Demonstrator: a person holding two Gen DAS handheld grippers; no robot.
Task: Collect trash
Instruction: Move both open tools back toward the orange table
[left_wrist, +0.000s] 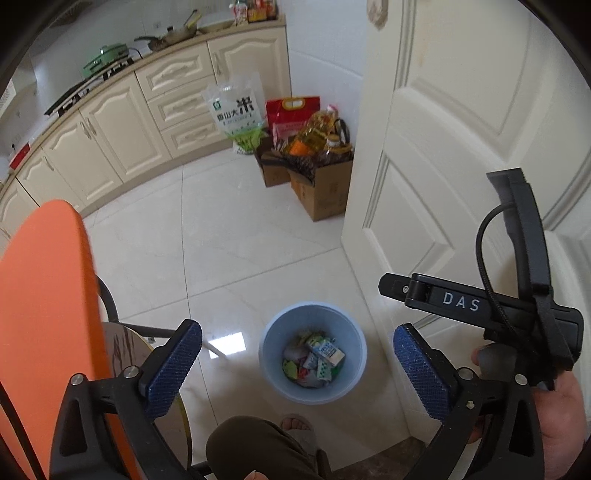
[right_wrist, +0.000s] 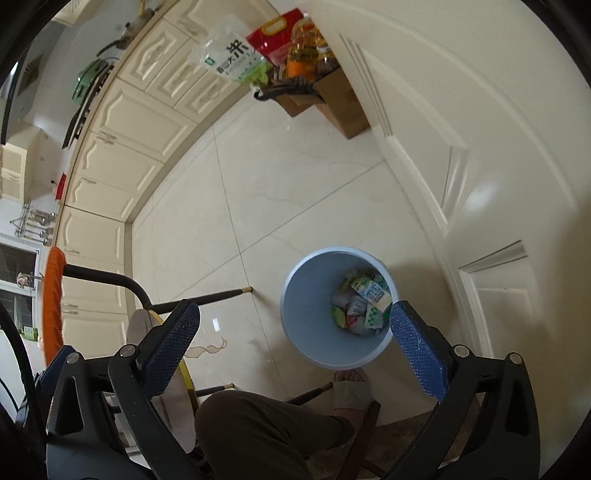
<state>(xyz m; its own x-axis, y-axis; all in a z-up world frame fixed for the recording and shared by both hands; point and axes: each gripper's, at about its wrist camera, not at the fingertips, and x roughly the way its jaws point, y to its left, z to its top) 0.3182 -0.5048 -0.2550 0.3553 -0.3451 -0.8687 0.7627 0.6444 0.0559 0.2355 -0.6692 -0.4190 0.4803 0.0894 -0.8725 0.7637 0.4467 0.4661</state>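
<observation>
A blue bin (left_wrist: 313, 352) stands on the white floor (left_wrist: 236, 236) near the door (left_wrist: 461, 147). Inside it lie trash packets (left_wrist: 314, 360) and a little carton (right_wrist: 371, 293). Both grippers hang above it. The left gripper (left_wrist: 297, 365) has its fingers spread wide, holding nothing. The right gripper (right_wrist: 295, 341) does too. A cardboard box (left_wrist: 321, 190) holds oil bottles (left_wrist: 317, 131).

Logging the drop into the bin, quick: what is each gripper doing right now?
Left gripper: open, nothing between its fingers.
Right gripper: open, nothing between its fingers.
</observation>
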